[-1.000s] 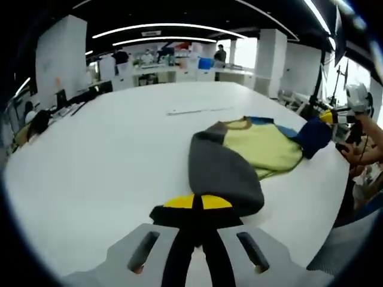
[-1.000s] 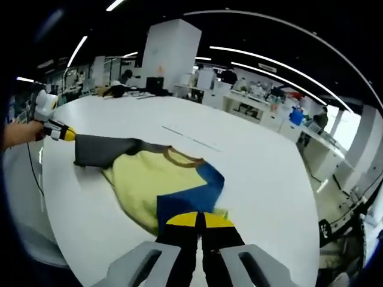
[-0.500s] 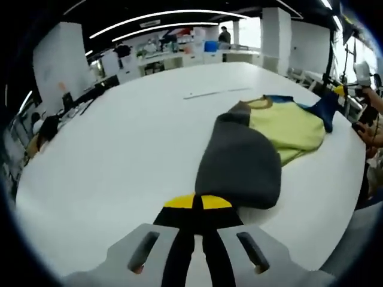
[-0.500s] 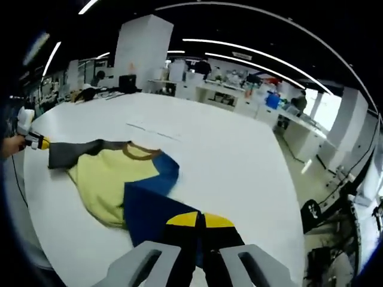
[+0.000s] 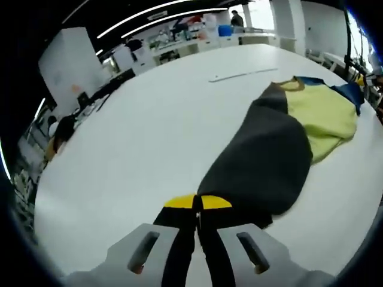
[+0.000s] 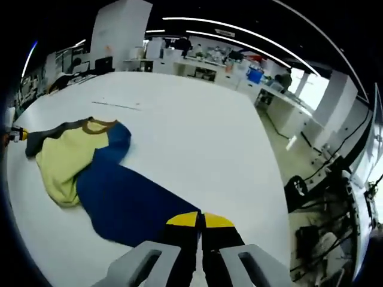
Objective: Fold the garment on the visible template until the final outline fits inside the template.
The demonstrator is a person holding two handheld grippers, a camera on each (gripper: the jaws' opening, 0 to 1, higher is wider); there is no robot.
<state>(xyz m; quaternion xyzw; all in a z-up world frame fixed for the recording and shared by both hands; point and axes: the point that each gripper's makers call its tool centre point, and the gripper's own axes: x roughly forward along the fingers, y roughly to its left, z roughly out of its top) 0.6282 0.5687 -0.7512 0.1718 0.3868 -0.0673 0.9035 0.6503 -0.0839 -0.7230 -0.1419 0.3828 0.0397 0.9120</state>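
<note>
A garment with a yellow body (image 5: 320, 113), a dark grey sleeve (image 5: 263, 164) and a blue sleeve (image 6: 128, 200) lies on a big white table (image 5: 149, 137). In the left gripper view my left gripper (image 5: 198, 206) is shut on the end of the grey sleeve, which stretches away toward the yellow body. In the right gripper view my right gripper (image 6: 200, 221) is shut on the end of the blue sleeve, pulled out wide from the yellow body (image 6: 63, 158). The other gripper (image 6: 15, 134) shows tiny at the far left, at the grey sleeve's end. A thin template line (image 5: 242, 75) runs beyond the collar.
The white table's edge (image 6: 272, 179) drops off to the right in the right gripper view, with floor, cables and stands (image 6: 311, 197) beyond. Desks, shelves and people (image 5: 179, 45) stand far behind the table. A person's hand (image 6: 3, 139) holds the far gripper.
Both grippers have drawn apart, each pulling its sleeve outward. The grey and blue sleeves now lie stretched long, and the yellow body sits farther from each camera.
</note>
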